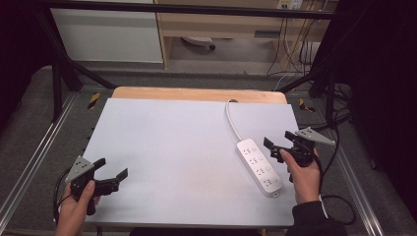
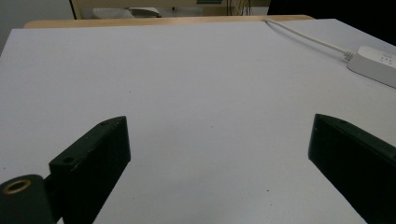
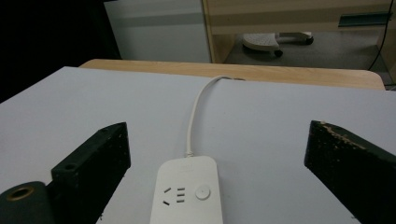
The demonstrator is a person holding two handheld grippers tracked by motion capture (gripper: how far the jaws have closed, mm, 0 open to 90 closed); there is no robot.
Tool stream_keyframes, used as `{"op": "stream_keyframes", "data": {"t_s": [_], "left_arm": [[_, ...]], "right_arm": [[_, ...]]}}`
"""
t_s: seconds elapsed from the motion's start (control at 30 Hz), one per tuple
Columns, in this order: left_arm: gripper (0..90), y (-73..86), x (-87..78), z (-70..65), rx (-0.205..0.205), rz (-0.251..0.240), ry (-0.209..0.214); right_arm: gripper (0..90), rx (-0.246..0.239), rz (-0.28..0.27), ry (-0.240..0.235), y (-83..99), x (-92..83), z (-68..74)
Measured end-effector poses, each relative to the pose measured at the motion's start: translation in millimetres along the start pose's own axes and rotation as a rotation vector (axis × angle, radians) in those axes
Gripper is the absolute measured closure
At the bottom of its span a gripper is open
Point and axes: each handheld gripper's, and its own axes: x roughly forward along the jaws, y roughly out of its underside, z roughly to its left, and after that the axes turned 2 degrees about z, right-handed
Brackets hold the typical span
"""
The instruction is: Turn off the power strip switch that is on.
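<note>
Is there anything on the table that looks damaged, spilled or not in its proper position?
Nothing stands out. The white power strip lies flat on the table, slanted to its edges, its cable running off the far edge. Both the left gripper and right gripper are open and hold nothing.

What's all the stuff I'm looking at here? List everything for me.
power strip: one, white, on the right part of the table, lying flat, apart from both tongs
cord: one, white, runs from the strip's far end to the table's back edge
table: one, pale grey top with a wooden back edge
cabinet: one, white, on the floor beyond the table
left tongs: one, black, open, at the table's near left corner
right tongs: one, black, open, just right of the strip
hands: two, each gripping one tongs
</note>
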Motion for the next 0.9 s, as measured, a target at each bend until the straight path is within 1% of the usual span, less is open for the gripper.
{"op": "stream_keyframes", "data": {"t_s": [0.1,0.2,0.4,0.47,0.53,0.57,0.67,0.7,0.73,0.77,0.87,0.9], "left_arm": [[5.6,0.0,0.1,-0.3,0.002,0.000,-0.001],[5.6,0.1,0.1,-0.1,0.001,0.001,-0.001],[5.6,0.2,0.4,0.0,0.001,0.004,0.000],[5.6,0.2,0.5,-0.2,0.000,0.004,0.001],[5.6,0.1,0.3,0.0,0.002,0.003,0.001],[5.6,0.1,0.3,0.1,0.002,0.003,0.001],[5.6,0.2,0.4,0.3,0.003,0.005,0.001],[5.6,0.3,0.7,0.2,0.000,0.006,0.001],[5.6,0.2,0.9,0.6,0.005,0.007,0.000],[5.6,0.4,1.3,0.6,0.004,0.008,0.002],[5.6,0.4,1.2,0.9,0.001,0.008,0.001],[5.6,0.5,1.1,1.0,0.000,0.007,0.001]], "right_arm": [[13.7,0.003,-0.008,-0.001,-2.0,2.8,0.9],[18.5,0.017,-0.017,-0.021,-3.2,5.8,1.5],[29.5,0.008,-0.011,-0.033,-3.4,12.0,5.5],[33.7,-0.005,-0.011,-0.027,-2.8,13.6,6.6],[42.1,-0.007,-0.021,-0.014,-1.5,15.2,7.5],[42.1,-0.007,-0.021,-0.014,-1.5,15.2,7.5],[48.1,-0.011,-0.032,0.012,0.6,15.5,8.5],[50.6,-0.015,-0.032,0.010,1.5,16.0,8.5],[54.9,-0.015,-0.031,0.008,3.4,17.1,9.2],[54.9,-0.015,-0.031,0.008,3.4,17.1,9.2],[61.2,-0.016,-0.030,0.002,7.0,19.8,9.9],[63.4,-0.022,-0.031,0.007,8.0,20.8,10.1]]}}
